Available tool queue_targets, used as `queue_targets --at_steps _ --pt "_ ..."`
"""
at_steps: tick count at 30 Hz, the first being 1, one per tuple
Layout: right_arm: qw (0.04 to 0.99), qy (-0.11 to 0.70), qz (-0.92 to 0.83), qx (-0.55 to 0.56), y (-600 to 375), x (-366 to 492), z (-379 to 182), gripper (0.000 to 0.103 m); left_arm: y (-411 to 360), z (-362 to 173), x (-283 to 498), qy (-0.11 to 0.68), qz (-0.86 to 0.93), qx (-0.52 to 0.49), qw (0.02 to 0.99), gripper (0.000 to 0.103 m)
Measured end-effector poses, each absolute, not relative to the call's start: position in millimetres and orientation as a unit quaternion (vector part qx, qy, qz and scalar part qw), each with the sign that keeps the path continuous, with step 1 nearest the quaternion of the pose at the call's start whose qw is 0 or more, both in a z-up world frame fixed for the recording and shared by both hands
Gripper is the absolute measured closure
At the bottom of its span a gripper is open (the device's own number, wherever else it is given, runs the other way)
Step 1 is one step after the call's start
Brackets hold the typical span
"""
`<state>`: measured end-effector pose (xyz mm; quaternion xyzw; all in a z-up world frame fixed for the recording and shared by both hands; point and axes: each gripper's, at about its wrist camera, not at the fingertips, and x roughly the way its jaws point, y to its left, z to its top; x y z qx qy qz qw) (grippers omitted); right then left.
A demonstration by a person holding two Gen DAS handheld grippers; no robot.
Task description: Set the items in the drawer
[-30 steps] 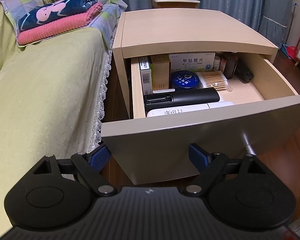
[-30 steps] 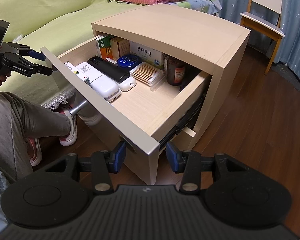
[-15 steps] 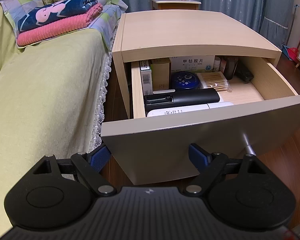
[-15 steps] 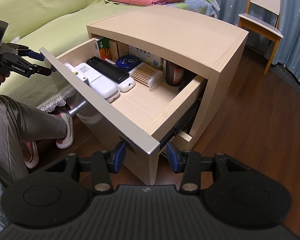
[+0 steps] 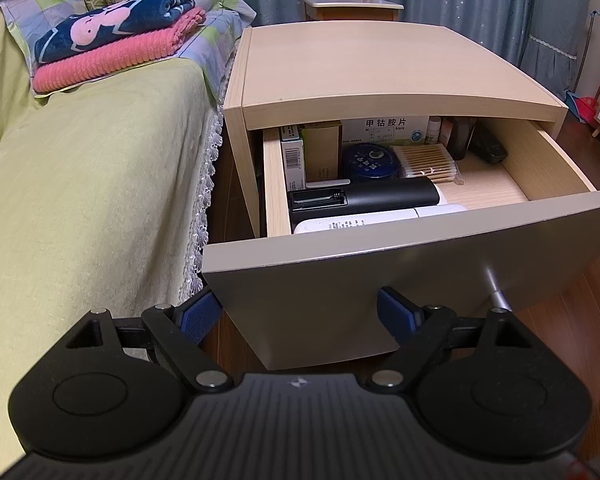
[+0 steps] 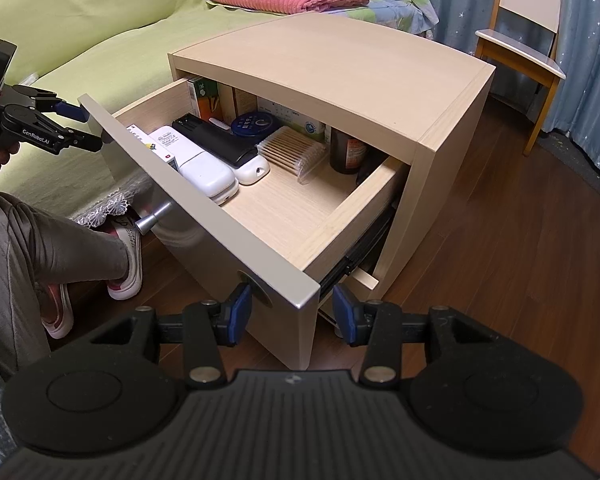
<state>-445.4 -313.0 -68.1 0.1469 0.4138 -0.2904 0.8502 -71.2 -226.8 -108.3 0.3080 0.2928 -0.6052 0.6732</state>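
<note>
Evidently the placing is done or nearly so: the pale wooden bedside drawer [image 6: 300,216] stands pulled out from the light beech nightstand [image 6: 340,68], already holding a black remote control [image 5: 364,198], two white remote controls [image 6: 196,160], a round blue tin [image 5: 370,160], a clear pack of cotton swabs [image 5: 428,160] and medicine boxes at its 12 o'clock end. Both tools carry nothing. The left gripper [image 5: 300,316] has its blue-padded fingers [image 5: 198,316] spread wide, straddling the left corner of the grey curved drawer front [image 5: 380,292]; the right gripper [image 6: 292,312] is likewise spread at the front's right corner. No loose item waiting to go in shows in either view. My judgement: the next move is closing, a level push toward 12 o'clock on the front, beside the silver cylindrical knob [image 6: 154,218], keeping both sides even so the slides do not bind.
</note>
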Motion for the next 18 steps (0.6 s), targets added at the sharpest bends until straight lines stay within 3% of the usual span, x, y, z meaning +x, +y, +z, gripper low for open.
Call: queue_targets --at_steps 18 --pt "0.850 0.414 -0.294 0.143 -312.6 -443.5 -68.2 0.063 -226.3 -109.2 -69.7 0.293 -0.607 0.304 0.674 0.018"
